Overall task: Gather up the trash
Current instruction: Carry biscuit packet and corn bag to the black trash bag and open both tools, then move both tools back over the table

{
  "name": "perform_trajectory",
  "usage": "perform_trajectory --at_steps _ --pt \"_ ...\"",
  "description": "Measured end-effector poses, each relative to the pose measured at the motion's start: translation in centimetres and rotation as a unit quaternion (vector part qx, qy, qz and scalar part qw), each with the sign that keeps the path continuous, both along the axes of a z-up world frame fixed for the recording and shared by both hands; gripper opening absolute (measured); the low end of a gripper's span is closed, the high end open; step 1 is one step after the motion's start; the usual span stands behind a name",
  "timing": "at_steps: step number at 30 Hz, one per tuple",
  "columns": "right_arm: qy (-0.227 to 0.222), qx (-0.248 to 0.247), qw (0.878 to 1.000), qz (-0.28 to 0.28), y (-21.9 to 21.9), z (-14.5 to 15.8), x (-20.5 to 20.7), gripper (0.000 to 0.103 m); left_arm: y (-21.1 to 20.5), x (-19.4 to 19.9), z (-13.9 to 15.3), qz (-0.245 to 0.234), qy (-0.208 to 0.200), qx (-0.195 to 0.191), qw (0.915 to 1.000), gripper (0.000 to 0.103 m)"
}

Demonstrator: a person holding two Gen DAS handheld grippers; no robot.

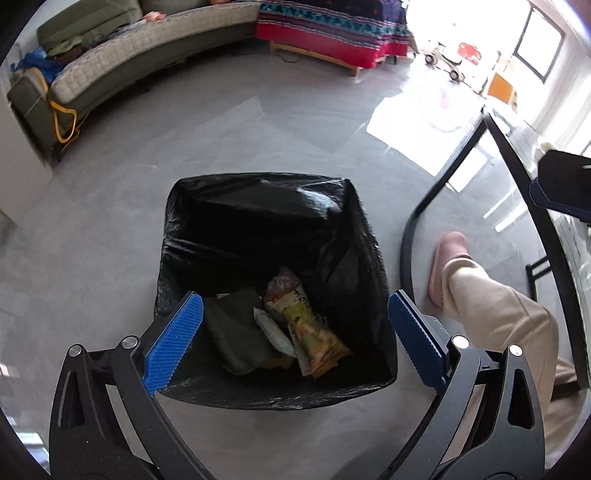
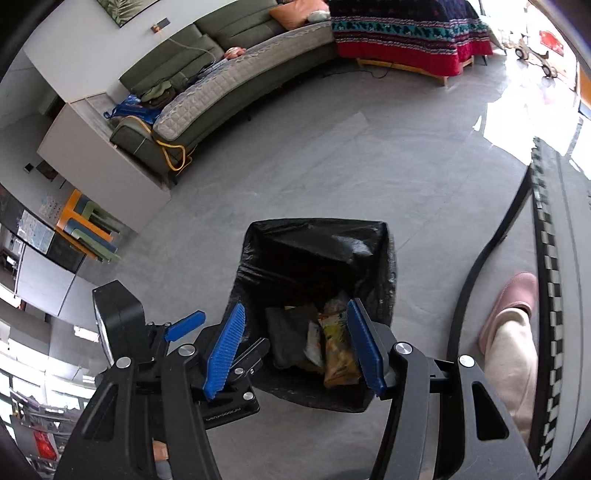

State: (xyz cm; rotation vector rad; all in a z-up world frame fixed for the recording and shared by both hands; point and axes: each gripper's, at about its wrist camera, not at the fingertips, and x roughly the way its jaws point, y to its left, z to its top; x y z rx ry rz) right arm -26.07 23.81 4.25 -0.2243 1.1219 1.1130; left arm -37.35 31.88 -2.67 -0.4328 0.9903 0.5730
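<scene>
A bin lined with a black bag [image 1: 258, 206] stands on the grey floor. In its bottom lie a yellow snack wrapper [image 1: 314, 332], a white packet [image 1: 273, 332] and a dark grey flat item [image 1: 236, 332]. My left gripper [image 1: 294, 306] hangs over the bin's near side, open wide, with nothing between its blue pads [image 1: 173, 339]. In the right wrist view, my right gripper [image 2: 295, 308] is also open and empty above the same bin [image 2: 317, 236], and the yellow wrapper [image 2: 338, 350] shows between its fingers. The left tool's black housing [image 2: 118, 314] sits just left of it.
A person's leg in cream trousers [image 1: 495, 314] and a pink slipper [image 1: 448, 258] stand right of the bin. A black table leg [image 1: 410, 236] curves down beside them. A green sofa [image 1: 110, 55] and a red-covered bed [image 1: 332, 33] line the far wall.
</scene>
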Motion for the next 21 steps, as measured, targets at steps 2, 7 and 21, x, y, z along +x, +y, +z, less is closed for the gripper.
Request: perform_trajectory --at_steps 2,7,21 --pt "-0.005 -0.001 1.000 -0.007 -0.7 0.1 0.3 0.059 -0.2 0.4 -0.1 -0.011 -0.001 0.004 0.9999 0.097" --pt "0.003 0.008 1.000 -0.016 -1.9 0.4 1.1 0.059 -1.3 1.9 0.3 -0.029 -0.004 0.006 0.9995 0.097" --pt "0.000 0.056 0.994 -0.096 -9.8 2.8 6.5 0.062 -6.3 8.4 3.7 -0.101 -0.031 0.009 0.9944 0.097"
